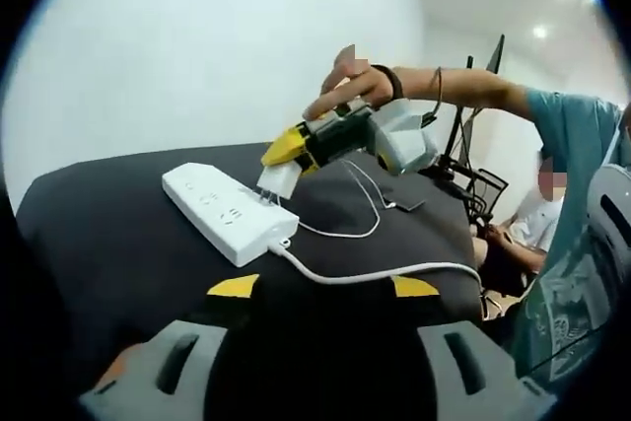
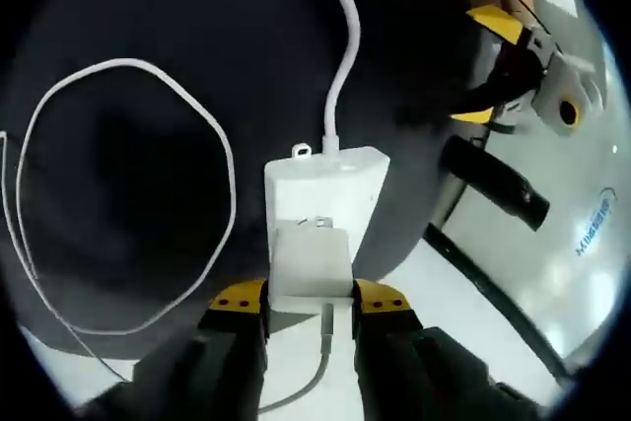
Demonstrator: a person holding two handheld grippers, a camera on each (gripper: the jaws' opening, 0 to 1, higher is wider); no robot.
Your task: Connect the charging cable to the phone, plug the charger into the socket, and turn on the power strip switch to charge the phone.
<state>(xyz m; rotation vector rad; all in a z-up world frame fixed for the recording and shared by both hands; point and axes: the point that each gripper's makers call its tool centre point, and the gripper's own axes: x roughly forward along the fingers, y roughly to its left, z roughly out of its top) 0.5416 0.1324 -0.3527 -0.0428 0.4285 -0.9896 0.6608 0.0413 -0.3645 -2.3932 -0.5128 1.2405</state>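
While the charger (image 2: pixel 310 261) is held clamped between the right gripper (image 2: pixel 310 301) jaws, its prongs are poised just ahead over the power strip (image 1: pixel 229 212), whose long axis runs forward; the left gripper (image 1: pixel 322 288) is kept back, jaws apart, holding nothing

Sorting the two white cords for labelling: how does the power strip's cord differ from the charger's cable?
The thick white power-strip cord leaves the white power strip's end in a gentle curve; the thin white charging cable lies in a wide loop. Thick versus thin. Both lie on the dark tabletop.
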